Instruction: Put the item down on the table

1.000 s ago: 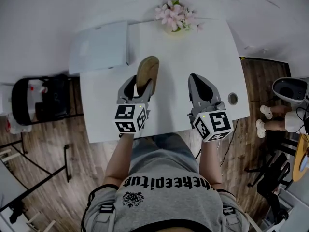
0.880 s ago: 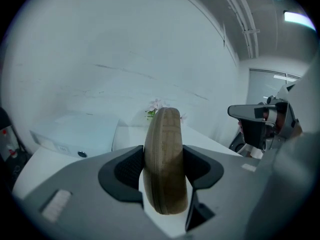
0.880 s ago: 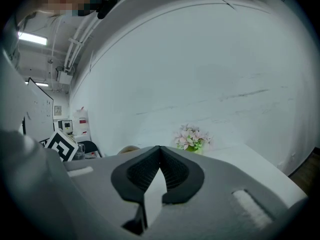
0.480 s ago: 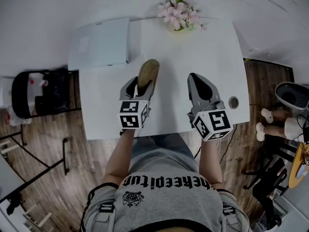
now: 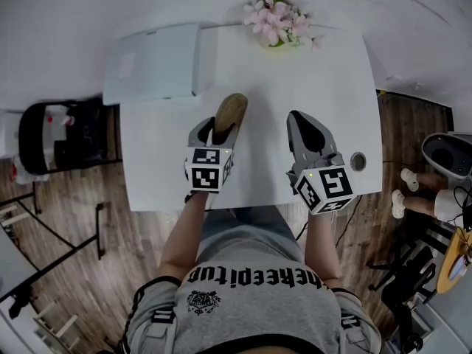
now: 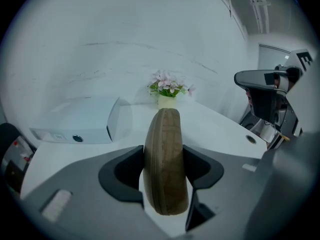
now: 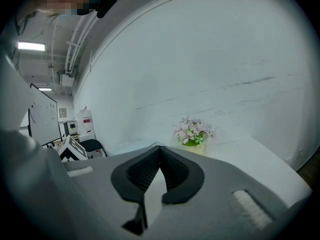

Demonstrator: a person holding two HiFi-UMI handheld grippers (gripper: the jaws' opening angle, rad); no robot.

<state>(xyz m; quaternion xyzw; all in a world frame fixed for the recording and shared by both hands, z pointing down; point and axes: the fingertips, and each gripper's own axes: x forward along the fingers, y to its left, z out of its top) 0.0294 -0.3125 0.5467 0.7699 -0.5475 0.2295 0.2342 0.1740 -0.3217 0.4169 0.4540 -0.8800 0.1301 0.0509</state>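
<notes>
Tan slipper [image 5: 230, 109] clamped edge-up in left gripper [image 5: 214, 128] over white table [image 5: 317, 72]; right gripper [image 5: 298, 118] alongside, jaws closed tip to tip, empty.

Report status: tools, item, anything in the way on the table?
Left tool shut on brown oval item, held over white table. Right tool shut, empty. Nothing in the way; flowers and white box sit farther back.

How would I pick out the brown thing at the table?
Find the white table before the person. At its near middle, the left claw grips a flat brown oval item on edge. Its neighbours, the box and flowers, are white and pink.
</notes>
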